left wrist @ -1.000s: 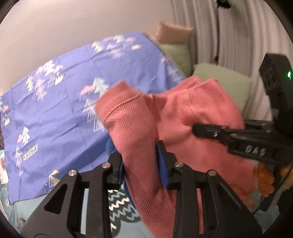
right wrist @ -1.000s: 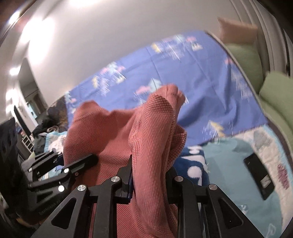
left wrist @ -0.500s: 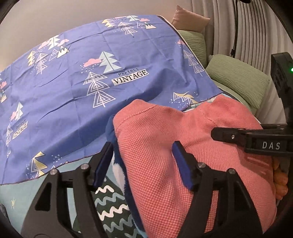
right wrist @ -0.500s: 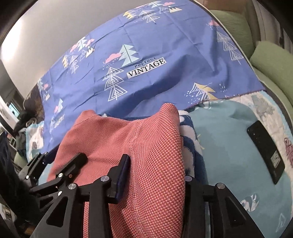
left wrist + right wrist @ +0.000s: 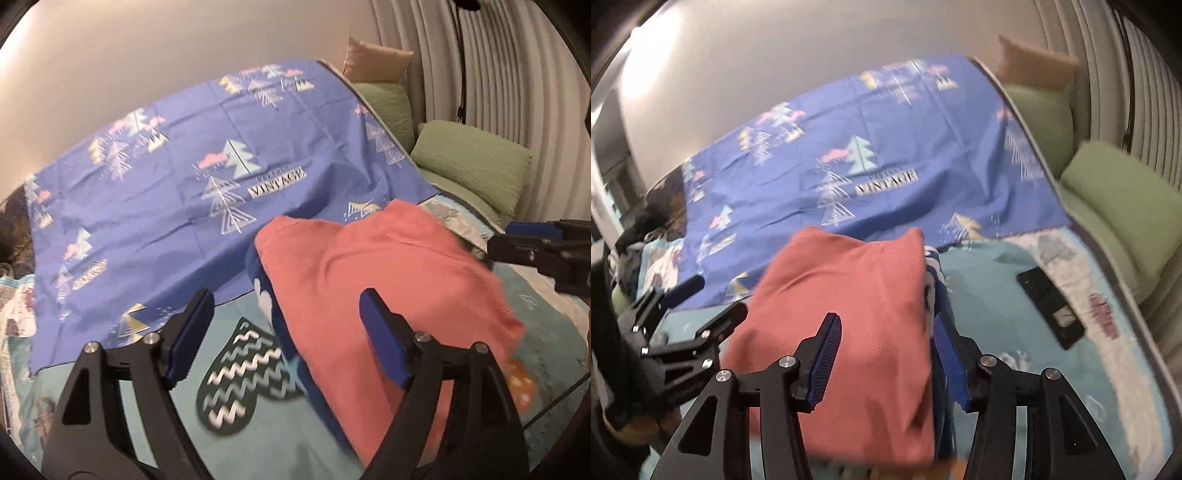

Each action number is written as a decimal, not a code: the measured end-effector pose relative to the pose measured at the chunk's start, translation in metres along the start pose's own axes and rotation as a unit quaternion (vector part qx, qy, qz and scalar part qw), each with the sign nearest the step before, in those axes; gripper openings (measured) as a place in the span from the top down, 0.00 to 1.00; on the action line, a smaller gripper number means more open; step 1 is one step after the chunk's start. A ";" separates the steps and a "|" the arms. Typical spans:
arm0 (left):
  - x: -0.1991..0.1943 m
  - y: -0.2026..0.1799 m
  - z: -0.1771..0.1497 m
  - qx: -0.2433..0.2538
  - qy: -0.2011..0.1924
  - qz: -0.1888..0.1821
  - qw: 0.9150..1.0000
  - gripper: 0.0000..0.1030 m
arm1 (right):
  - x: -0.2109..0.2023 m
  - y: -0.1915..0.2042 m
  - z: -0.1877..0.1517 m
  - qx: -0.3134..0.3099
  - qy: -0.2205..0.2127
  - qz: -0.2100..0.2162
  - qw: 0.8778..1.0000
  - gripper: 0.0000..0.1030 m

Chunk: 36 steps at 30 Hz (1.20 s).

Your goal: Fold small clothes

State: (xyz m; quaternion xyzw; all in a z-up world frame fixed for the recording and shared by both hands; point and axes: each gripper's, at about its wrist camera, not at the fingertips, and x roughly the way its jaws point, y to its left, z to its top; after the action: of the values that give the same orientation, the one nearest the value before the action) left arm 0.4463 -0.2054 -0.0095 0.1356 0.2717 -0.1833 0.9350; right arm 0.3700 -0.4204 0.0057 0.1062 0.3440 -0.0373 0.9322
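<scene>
A salmon-pink knit garment (image 5: 384, 280) lies folded on the bed, on top of a dark blue garment with white shapes (image 5: 264, 295). My left gripper (image 5: 286, 339) is open, its jaws wide apart and just above the pink garment's left edge, holding nothing. My right gripper (image 5: 886, 362) is open too, its jaws straddling the near right part of the pink garment (image 5: 849, 317) without pinching it. Each gripper shows at the side of the other's view, the right one (image 5: 543, 251) and the left one (image 5: 690, 332).
A purple sheet with tree prints (image 5: 177, 184) covers the far bed. A teal patterned blanket (image 5: 1015, 332) lies under the clothes, with a black phone (image 5: 1049, 306) on it at right. Green pillows (image 5: 472, 166) and a curtain (image 5: 517, 74) line the right side.
Both grippers were shut on the raised pink garment, lowered it onto the blue garment and opened. Now they have drawn back, and the garment lies flat and released.
</scene>
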 end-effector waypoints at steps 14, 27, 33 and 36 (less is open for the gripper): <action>-0.213 -0.031 -0.029 0.017 -0.105 0.004 0.994 0.06 | -0.210 0.052 -0.079 -0.041 -0.084 -0.016 0.996 0.38; -0.306 -0.038 -0.118 -0.036 -0.088 0.004 0.995 0.00 | -0.301 0.089 -0.194 -0.025 -0.127 -0.107 0.986 0.25; -0.337 -0.036 -0.145 -0.047 -0.100 0.031 0.993 0.00 | -0.320 0.105 -0.223 -0.014 -0.141 -0.104 0.984 0.21; -0.349 -0.036 -0.158 -0.047 -0.108 0.036 0.992 0.00 | -0.330 0.114 -0.234 -0.014 -0.152 -0.111 0.982 0.20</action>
State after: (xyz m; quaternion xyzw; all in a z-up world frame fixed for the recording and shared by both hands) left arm 0.0844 -0.0877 0.0508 0.0805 0.1729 -0.1502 0.9701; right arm -0.0130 -0.2582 0.0658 0.0471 0.2089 -0.1511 0.9650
